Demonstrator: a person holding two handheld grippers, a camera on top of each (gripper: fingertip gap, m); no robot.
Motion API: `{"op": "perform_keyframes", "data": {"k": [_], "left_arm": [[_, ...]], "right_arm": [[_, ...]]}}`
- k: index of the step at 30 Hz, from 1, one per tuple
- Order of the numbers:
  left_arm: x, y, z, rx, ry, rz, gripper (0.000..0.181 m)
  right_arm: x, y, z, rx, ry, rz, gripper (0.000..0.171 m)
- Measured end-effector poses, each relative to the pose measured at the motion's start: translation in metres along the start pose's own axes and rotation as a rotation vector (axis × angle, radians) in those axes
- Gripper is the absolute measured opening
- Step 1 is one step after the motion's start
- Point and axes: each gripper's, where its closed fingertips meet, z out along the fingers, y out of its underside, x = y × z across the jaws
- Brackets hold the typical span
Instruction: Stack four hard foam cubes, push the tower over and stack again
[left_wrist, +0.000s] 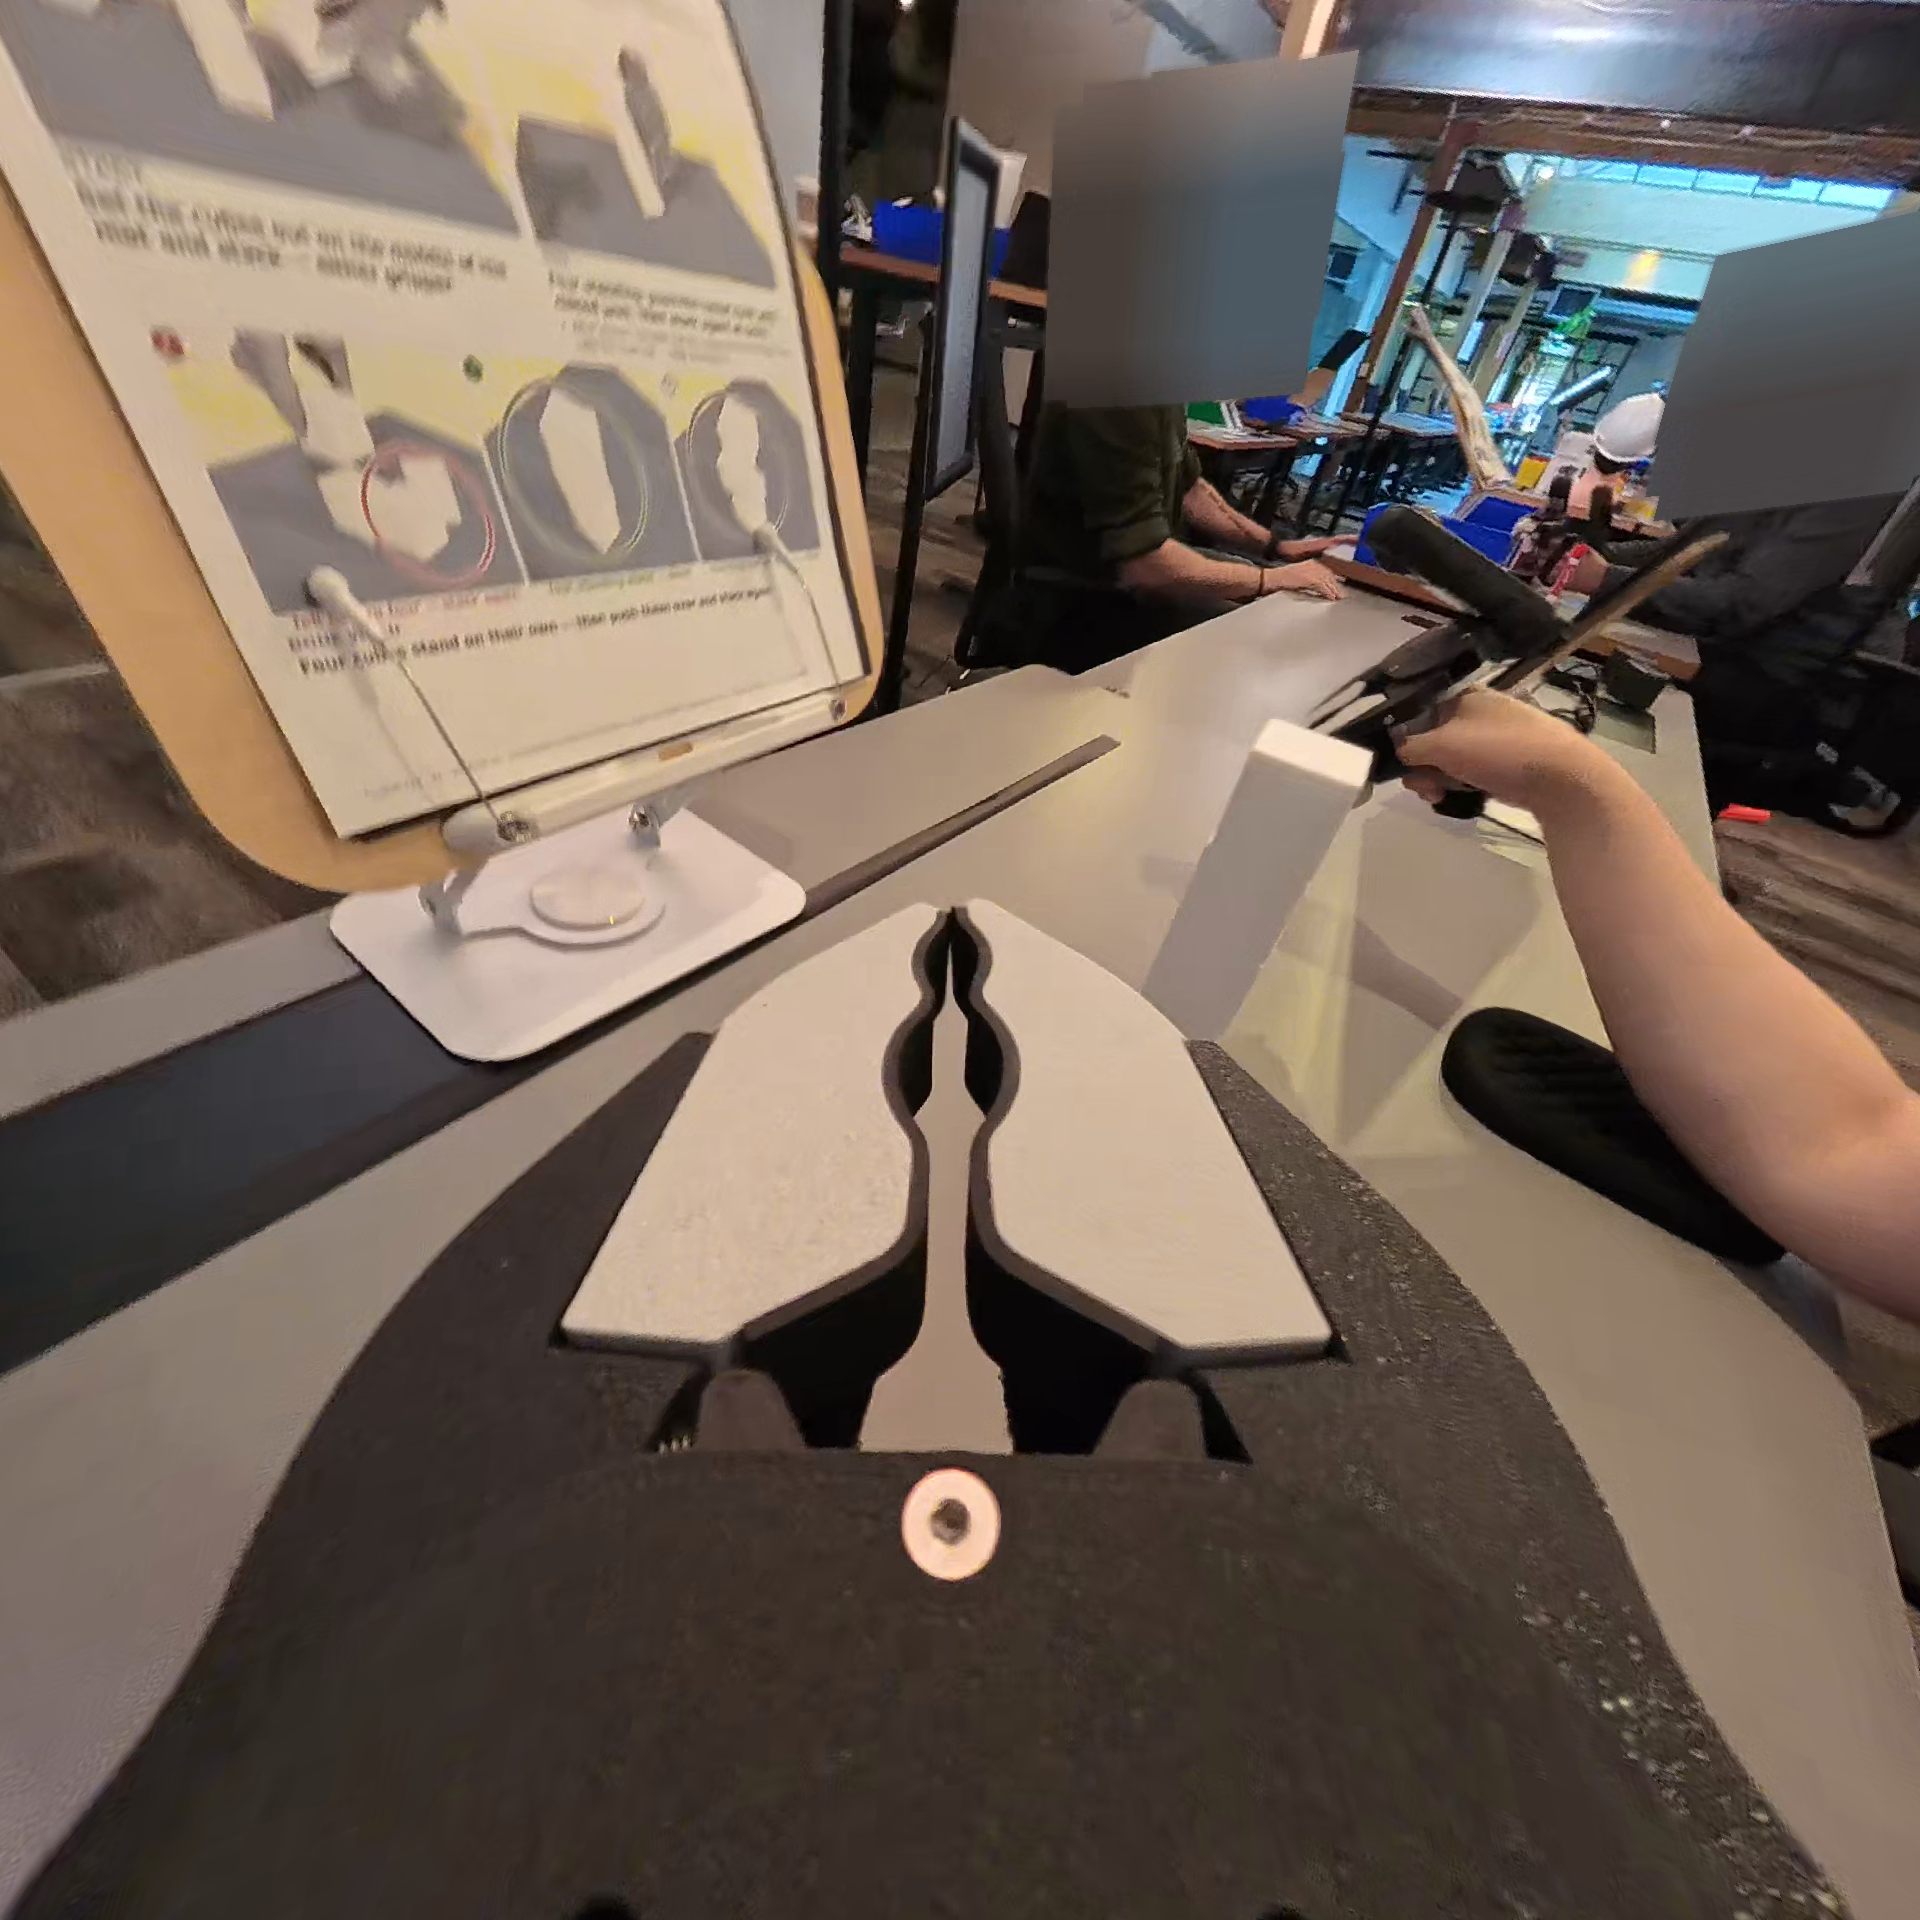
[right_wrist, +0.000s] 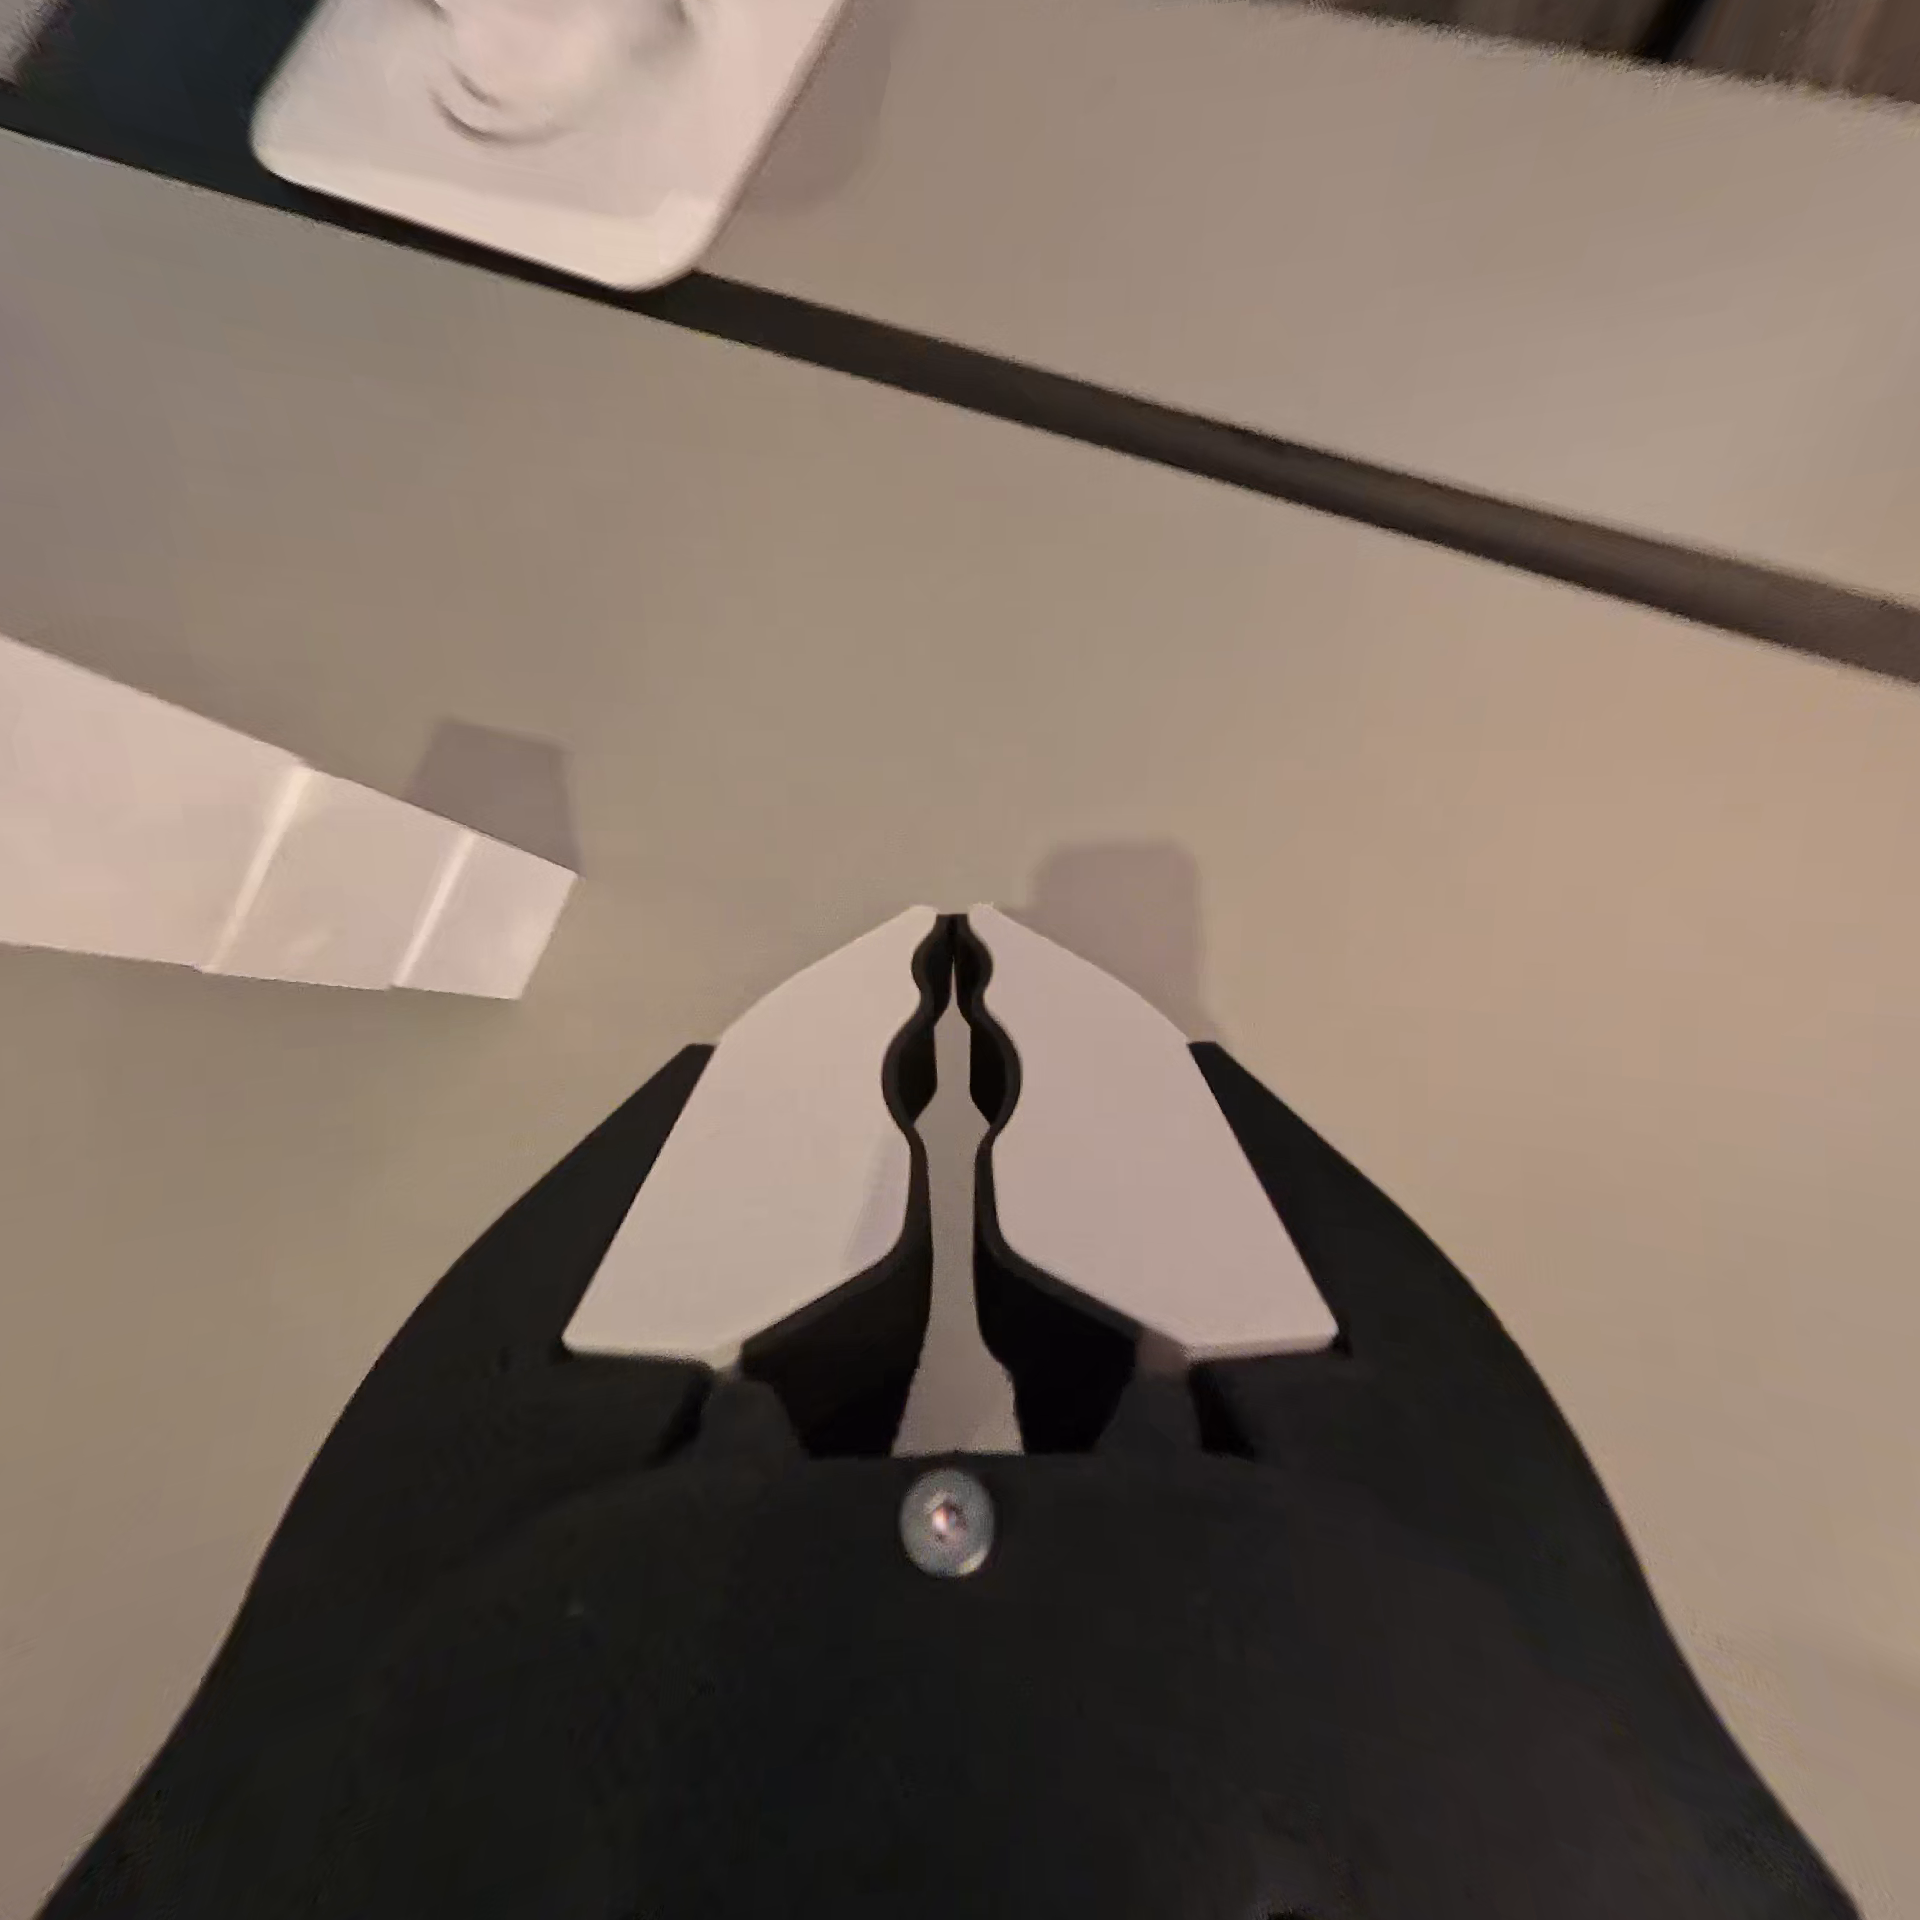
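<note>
My right gripper (right_wrist: 952, 914), closed and empty, sits beside the leaning tower (left_wrist: 1262, 862): the push-over, I judge. My left gripper (left_wrist: 952, 914), closed and empty, waits; next, restacking.

I see a grey table (left_wrist: 260, 1455) with a smooth matte top. A dark strip (left_wrist: 187, 1122) runs across it. On this strip and the grey part stands the white base plate (left_wrist: 665, 935) of a document stand. The white tower of foam cubes (left_wrist: 1262, 862) stands on the table, tilted. A black padded rest (left_wrist: 1558, 1112) is near it.
</note>
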Motion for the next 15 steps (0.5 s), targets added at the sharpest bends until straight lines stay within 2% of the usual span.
{"op": "perform_keyframes", "data": {"k": [6,11,15], "left_arm": [[-0.025,0.044,0.020,-0.142,-0.090,-0.035,0.000],[-0.029,0.047,0.023,-0.130,-0.087,-0.063,0.000],[-0.034,0.049,0.021,-0.145,-0.097,-0.051,0.000]], "right_arm": [[0.020,0.026,0.008,-0.088,-0.004,0.137,0.000],[0.028,0.015,0.000,0.019,-0.048,0.197,0.000],[0.022,0.013,0.001,0.005,-0.044,0.110,0.000]]}}
